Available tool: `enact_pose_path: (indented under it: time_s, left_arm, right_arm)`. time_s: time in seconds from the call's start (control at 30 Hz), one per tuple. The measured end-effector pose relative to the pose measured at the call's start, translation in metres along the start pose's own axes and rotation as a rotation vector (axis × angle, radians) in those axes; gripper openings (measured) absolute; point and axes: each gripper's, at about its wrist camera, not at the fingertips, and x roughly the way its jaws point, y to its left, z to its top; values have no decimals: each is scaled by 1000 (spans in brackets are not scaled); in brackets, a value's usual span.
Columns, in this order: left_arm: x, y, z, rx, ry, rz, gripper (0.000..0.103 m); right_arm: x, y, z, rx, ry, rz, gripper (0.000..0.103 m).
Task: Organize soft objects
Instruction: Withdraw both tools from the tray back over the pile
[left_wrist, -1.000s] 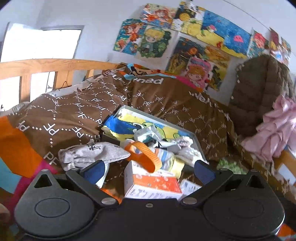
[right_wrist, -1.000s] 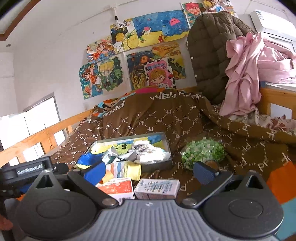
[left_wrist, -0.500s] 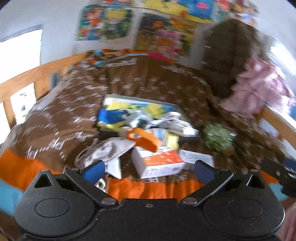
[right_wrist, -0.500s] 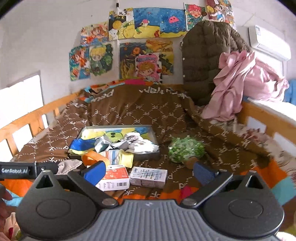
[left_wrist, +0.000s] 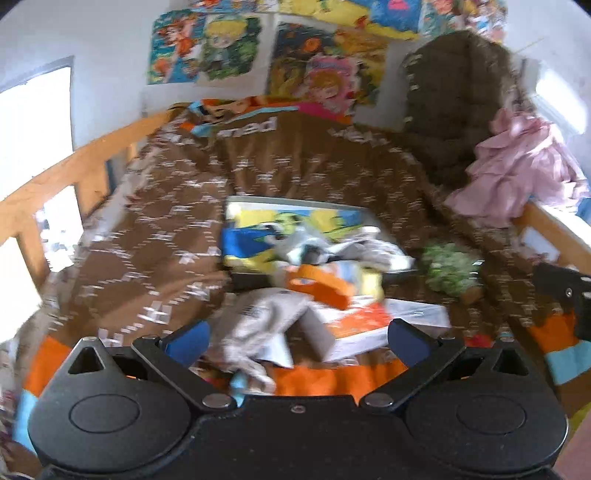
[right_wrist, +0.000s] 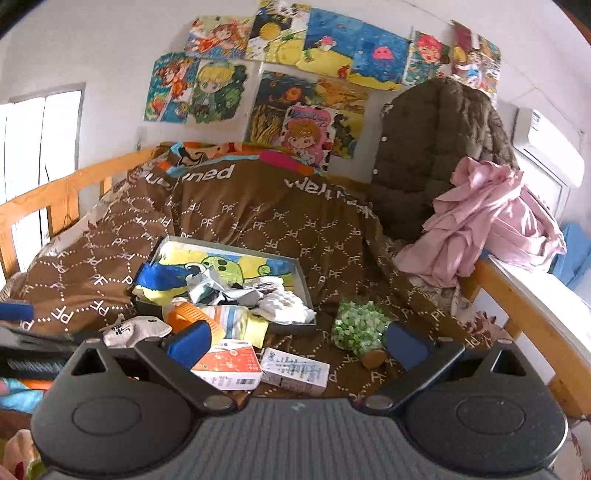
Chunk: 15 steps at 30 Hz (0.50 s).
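Bright cartoon posters (right_wrist: 280, 77) on white wall, light wooden bed rail (right_wrist: 55, 192), white air conditioner (right_wrist: 546, 147) at upper right, two small cardboard boxes (right_wrist: 258, 367) touching on brown patterned quilt (right_wrist: 266, 218).

Grey sock (right_wrist: 135, 329) crumpled on quilt, socks pile (right_wrist: 236, 295) spilling from shallow tray (right_wrist: 303, 284)

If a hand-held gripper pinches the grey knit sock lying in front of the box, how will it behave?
The crumpled grey knit sock will probably go limp and drape from the pinch, since it already lies folded on the brown patterned quilt. It looks light for its size. Knit fabric should grip well against the blue fingertips, so slipping seems unlikely.
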Motion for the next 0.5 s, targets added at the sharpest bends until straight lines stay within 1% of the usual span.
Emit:
enact_pose_path:
  time_s: [0.07,0.13,0.17,0.23,0.3,0.33,0.37,0.43,0.5]
  left_arm:
    - [4,13,4,-41,-20,21,102]
    - [9,26,6,-70,-23,25,102]
    - [12,34,5,-81,-32,46,102]
    - [18,45,3,-67,-43,99,102]
    - [29,54,3,-79,1,163,102]
    - [35,58,4,-100,34,170,102]
    - [42,60,6,-125,71,156,102]
    - [55,63,9,-180,148,94,102]
    - [65,61,10,-183,183,46,102]
  right_arm:
    - [17,7,1,-8,13,14,103]
    - [36,11,0,4,30,41,103]
    - [46,13,-1,9,39,65,103]
    - [65,18,-3,3,58,108,103]
    - [83,23,-6,-22,56,158,103]
    - [90,23,-9,-34,49,199,103]
    - [96,23,-13,-43,41,232,103]
    - [111,21,-20,-76,16,300,103]
    - [125,22,-25,-120,18,345,103]
